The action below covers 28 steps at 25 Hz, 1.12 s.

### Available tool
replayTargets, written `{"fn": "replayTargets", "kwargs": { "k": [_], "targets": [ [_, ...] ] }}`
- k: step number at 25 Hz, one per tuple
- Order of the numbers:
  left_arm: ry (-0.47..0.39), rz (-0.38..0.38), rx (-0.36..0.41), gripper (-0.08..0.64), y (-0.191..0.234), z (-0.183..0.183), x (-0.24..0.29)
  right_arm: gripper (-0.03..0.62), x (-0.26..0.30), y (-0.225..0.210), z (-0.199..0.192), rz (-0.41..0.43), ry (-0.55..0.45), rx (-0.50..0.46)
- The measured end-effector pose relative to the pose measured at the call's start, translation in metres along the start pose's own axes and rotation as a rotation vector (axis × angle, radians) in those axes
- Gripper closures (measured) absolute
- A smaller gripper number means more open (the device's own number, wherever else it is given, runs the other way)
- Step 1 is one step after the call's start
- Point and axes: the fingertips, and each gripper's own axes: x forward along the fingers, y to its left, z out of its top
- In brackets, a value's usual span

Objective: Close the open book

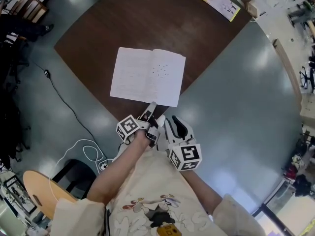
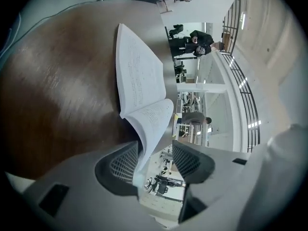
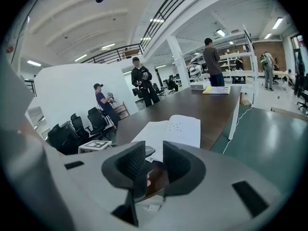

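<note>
**A:** Why is the left gripper point(image 1: 151, 109) sitting at the book's point(image 1: 147, 76) near edge?

**B:** Its jaws are standing apart around a page edge without pinching it, probably lining up to fold that half over. The right gripper point(image 1: 172, 124) is hovering beside it, gaping and empty.

**A:** And the book?

**B:** It's lying open near the table's point(image 1: 197, 43) corner, its spine pointing away from the person and its pages spreading left and right.

Counted: one open white-paged book point(image 1: 148, 76), its near page edge between the jaws of the left gripper point(image 2: 154, 154). One dark brown wooden table point(image 1: 147, 18) is recorded beneath those jaws. One yellow-and-white printed sheet point(image 1: 220, 2) is noted far beyond them. Two grippers are tallied, the right gripper point(image 3: 153, 151) included. One round tan wooden seat point(image 1: 37, 191) is logged behind the jaws.
</note>
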Motion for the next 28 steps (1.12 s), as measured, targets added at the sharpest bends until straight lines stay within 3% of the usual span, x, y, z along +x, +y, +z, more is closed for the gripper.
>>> {"fn": "replayTargets", "kwargs": {
  "k": [11, 17, 21, 28],
  "targets": [
    [-0.022, -0.018, -0.05, 0.347, 0.026, -0.002, 0.021, 0.472, -0.003, -0.011, -0.012, 0.008, 0.049, -0.012],
    [-0.038, -0.078, -0.077, 0.348, 0.021, 0.001, 0.031, 0.474, -0.006, -0.017, -0.015, 0.01, 0.06, -0.01],
    [-0.053, -0.079, -0.111, 0.503, 0.018, 0.002, 0.029, 0.474, -0.007, -0.017, -0.014, 0.014, 0.057, -0.008],
    [-0.074, -0.171, -0.23, 0.514, 0.01, 0.006, 0.021, 0.474, -0.009, -0.017, -0.01, 0.025, 0.045, -0.015]
  ]
}}
